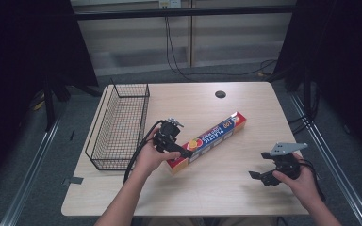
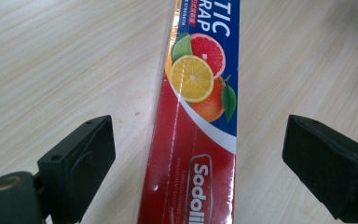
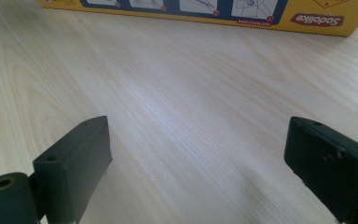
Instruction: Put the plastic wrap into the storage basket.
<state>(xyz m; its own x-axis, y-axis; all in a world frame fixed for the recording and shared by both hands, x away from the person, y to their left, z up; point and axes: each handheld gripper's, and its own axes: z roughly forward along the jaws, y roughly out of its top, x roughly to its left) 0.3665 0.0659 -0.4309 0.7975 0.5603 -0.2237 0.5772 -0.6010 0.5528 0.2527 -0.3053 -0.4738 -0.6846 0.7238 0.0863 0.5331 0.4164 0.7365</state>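
Black jaws of the left gripper (image 2: 196, 158) spread wide, one on each side of the near end of the plastic wrap box (image 2: 198, 116), with clear gaps between pads and box. Red, blue and citrus-printed top face of the box between them, "Sodolike" lettering near the bottom of the left gripper view. Seen from above, left gripper (image 1: 181, 151) held in the left hand (image 1: 149, 159), just over the near-left end of the plastic wrap box (image 1: 209, 137). Box flat on the light wooden table (image 1: 217, 188), diagonal, near-left end toward the person, far-right end toward the table's middle. Right gripper (image 3: 200, 158) also spread wide, bare wood between its jaws, yellow side of the box (image 3: 205, 11) across the far edge of that view. Right gripper (image 1: 260, 165) low over the near-right of the table, well apart from the box, in the right hand (image 1: 299, 181). Black wire basket (image 1: 120, 125) on the far-left part of the table, left of the box. Small round black hole (image 1: 220, 94) in the far middle of the tabletop.
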